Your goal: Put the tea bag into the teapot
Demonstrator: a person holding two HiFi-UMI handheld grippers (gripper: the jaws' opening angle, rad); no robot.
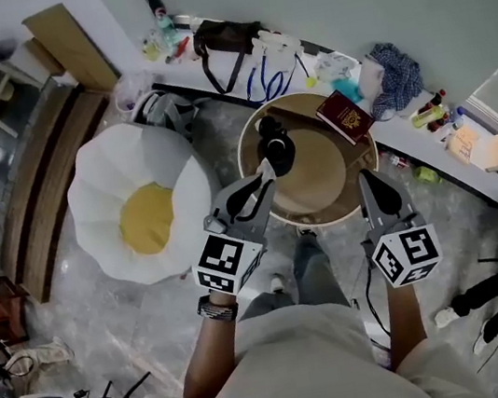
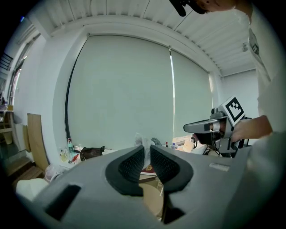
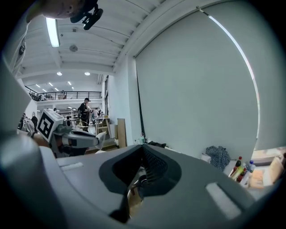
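**Grippers empty, tea bag not located**

Left gripper (image 2: 147, 149): jaws a narrow slit apart, nothing between them, only background showing through. Right gripper (image 3: 143, 148): pads pressed together, holding nothing.

Head view: the left tip reaches over the round table (image 1: 324, 192), just beside the black teapot (image 1: 277, 149). The right one hangs at the table's near edge, apart from the pot, with a red book (image 1: 344, 117) ahead of it.

Tea bag: not visible in any view, neither on the bare tabletop nor in either jaw. The pot's inside cannot be seen.

Judgement: nothing shows the bag picked up or dropped in. Finding it, pinching it and carrying it to the pot all appear left to do.
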